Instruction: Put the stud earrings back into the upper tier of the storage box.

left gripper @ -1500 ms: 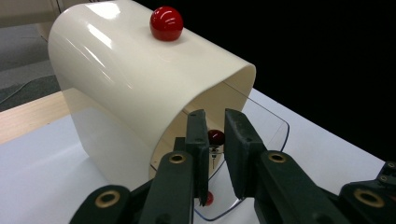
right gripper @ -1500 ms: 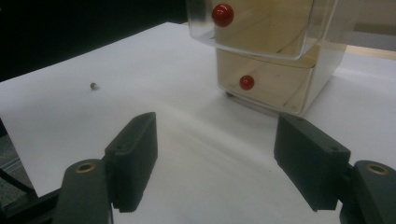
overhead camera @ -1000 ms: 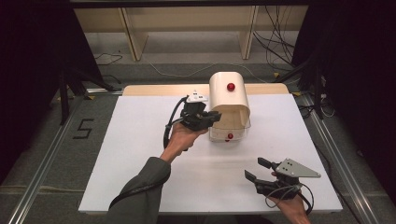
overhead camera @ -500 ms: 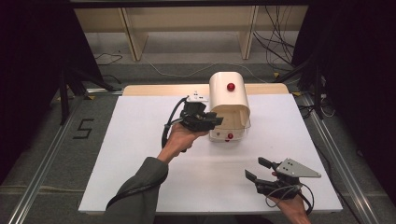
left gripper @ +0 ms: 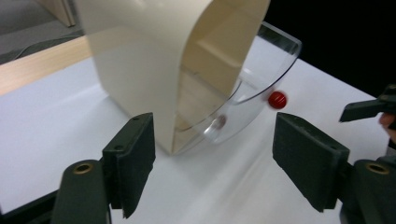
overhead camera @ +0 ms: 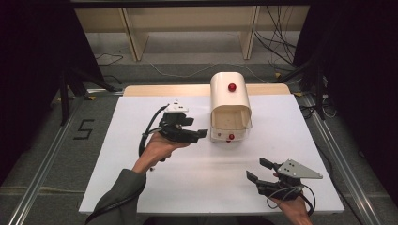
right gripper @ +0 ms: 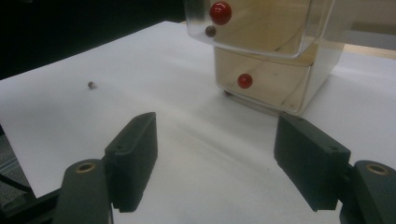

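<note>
A cream box point(overhead camera: 229, 96) with a clear curved lid point(overhead camera: 230, 123) stands at the back middle of the white table point(overhead camera: 141, 187). One red knob point(overhead camera: 232, 87) sits on its top and another point(overhead camera: 230, 137) low on its front. My left gripper point(overhead camera: 202, 134) hovers just left of the box front; its jaws have just been opening and nothing is between them. In the left gripper view the gripper point(left gripper: 215, 163) faces the box corner point(left gripper: 140, 60), the lid point(left gripper: 261, 84) and a red knob point(left gripper: 277, 99). My right gripper point(overhead camera: 259, 170) stands open near the front right. In its own view the right gripper point(right gripper: 215, 163) faces the box front point(right gripper: 271, 84).
A small dark speck point(right gripper: 91, 85) lies on the white table, left of the box in the right gripper view. A wooden strip point(overhead camera: 164, 90) borders the table's far edge. Cables point(overhead camera: 281, 37) and shelf legs point(overhead camera: 133, 35) lie on the floor beyond. Metal rails point(overhead camera: 42, 178) run along both sides.
My left gripper has pulled back to the left, away from the box front, and its jaws have opened. The right gripper has stayed where it was.
</note>
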{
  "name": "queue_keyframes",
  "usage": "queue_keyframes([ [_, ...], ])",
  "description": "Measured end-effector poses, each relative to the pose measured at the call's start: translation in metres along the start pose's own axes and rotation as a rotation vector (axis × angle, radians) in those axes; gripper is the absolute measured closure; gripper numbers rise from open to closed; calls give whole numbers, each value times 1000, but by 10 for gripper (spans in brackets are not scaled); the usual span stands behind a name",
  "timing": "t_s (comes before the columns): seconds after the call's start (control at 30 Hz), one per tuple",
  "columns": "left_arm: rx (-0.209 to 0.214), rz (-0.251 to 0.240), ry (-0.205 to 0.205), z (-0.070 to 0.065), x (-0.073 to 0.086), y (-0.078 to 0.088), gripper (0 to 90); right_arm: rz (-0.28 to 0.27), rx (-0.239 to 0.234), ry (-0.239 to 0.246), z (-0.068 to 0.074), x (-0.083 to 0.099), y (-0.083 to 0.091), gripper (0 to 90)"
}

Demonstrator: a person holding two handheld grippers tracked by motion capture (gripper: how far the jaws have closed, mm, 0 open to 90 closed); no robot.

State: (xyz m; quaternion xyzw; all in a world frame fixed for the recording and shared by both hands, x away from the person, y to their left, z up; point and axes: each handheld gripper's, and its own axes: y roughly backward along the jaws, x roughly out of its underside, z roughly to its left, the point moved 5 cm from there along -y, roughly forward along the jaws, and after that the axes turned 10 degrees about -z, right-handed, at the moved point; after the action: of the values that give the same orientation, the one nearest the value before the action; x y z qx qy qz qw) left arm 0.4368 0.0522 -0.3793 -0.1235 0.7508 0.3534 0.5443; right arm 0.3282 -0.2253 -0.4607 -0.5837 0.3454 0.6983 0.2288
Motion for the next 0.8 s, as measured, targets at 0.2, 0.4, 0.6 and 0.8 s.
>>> queue_keyframes([
  [0.2, -51, 40, -12, 15, 19, 18, 258, 7, -3, 0, 0, 1, -1, 308],
  [0.4, -84, 107, -28, 29, 33, 33, 240, 6, -9, 7, 1, 0, -1, 308],
  [0.6, -117, 176, -39, 43, 48, 46, 225, 8, -18, 10, 3, 0, -1, 308],
  [0.8, -132, 239, -40, 55, 58, 58, 225, 13, -21, 10, 4, 0, -2, 308],
])
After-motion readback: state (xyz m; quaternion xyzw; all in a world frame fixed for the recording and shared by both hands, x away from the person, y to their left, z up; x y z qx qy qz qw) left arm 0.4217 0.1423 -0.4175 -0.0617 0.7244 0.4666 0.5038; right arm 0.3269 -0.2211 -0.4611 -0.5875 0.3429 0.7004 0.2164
